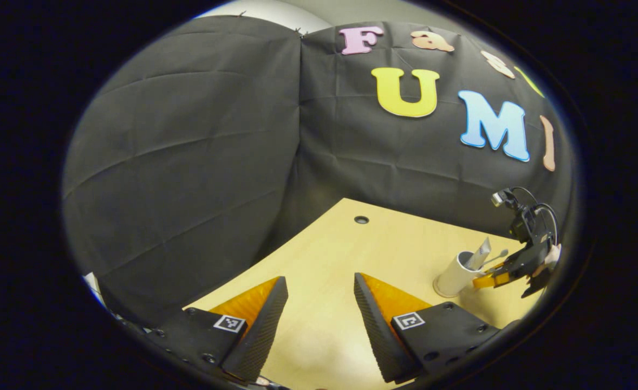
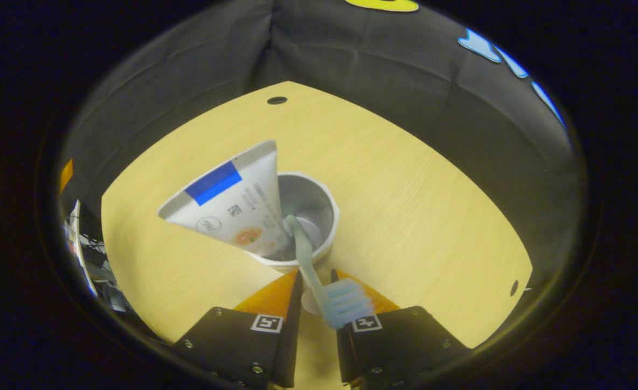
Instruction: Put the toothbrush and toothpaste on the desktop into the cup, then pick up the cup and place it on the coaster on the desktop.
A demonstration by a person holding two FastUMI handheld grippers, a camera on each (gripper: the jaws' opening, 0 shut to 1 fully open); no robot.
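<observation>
Pale wood surface (image 1: 319, 260) lies bare under the left hand-held gripper (image 1: 320, 290), its jaws wide apart. Rightward, the cup (image 2: 327, 225) holds toothpaste (image 2: 232, 203) and toothbrush (image 2: 311, 265); the right hand-held gripper (image 2: 314, 279) straddles its rim, grip uncertain. Lifting unevenly could tip the top-heavy cup.

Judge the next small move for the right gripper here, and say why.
Probably close the right gripper on the cup wall, then lift. The toothpaste and toothbrush already stand in the cup, and the fingers sit either side of its near wall, seemingly not yet pressing. The left gripper hangs open over the desktop. I see no coaster here.
</observation>
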